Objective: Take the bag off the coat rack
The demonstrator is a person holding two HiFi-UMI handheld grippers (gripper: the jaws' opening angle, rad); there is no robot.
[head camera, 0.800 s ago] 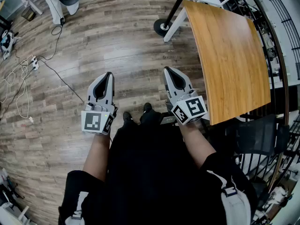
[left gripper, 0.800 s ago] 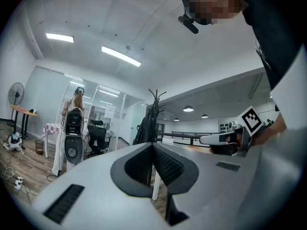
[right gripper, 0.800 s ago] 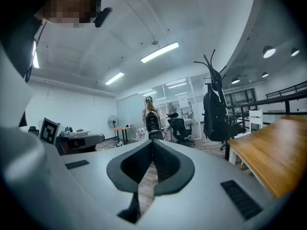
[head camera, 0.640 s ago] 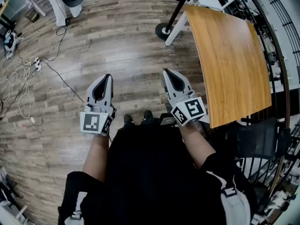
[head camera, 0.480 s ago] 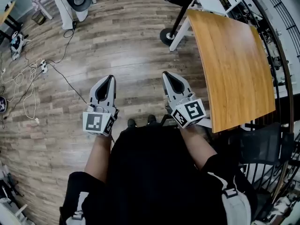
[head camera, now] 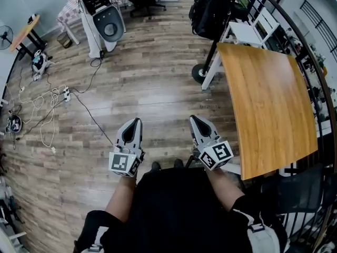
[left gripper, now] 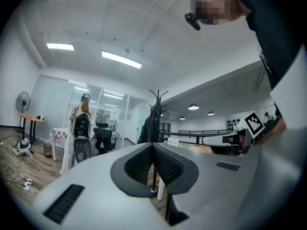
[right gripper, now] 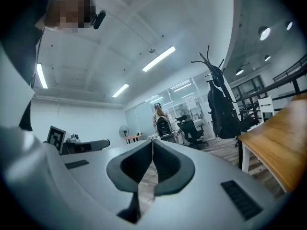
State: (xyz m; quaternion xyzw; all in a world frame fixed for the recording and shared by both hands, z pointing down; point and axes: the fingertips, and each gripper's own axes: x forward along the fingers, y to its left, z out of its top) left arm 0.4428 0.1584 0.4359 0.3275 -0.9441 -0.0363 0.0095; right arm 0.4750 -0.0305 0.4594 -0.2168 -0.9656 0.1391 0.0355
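A black bag point(head camera: 210, 9) hangs on a black coat rack point(head camera: 224, 25) at the top of the head view, beside a wooden table. The coat rack point(right gripper: 218, 78) with the bag point(right gripper: 223, 111) also shows far ahead in the right gripper view, and the bag point(left gripper: 149, 126) shows small and distant in the left gripper view. My left gripper point(head camera: 136, 122) and right gripper point(head camera: 192, 119) are held side by side over the wood floor, close to my body and well short of the rack. Both are shut with nothing between their jaws.
A wooden table point(head camera: 268, 104) on white legs stands to my right. A white machine on a stand point(head camera: 102, 20) is at the back left. Cables and a power strip point(head camera: 50, 101) trail over the floor on the left. A black railing point(head camera: 310, 62) curves along the right.
The head view has tilted up, so the bag, rack and back of the room have come into sight. Both grippers sit lower in view, still shut and side by side.
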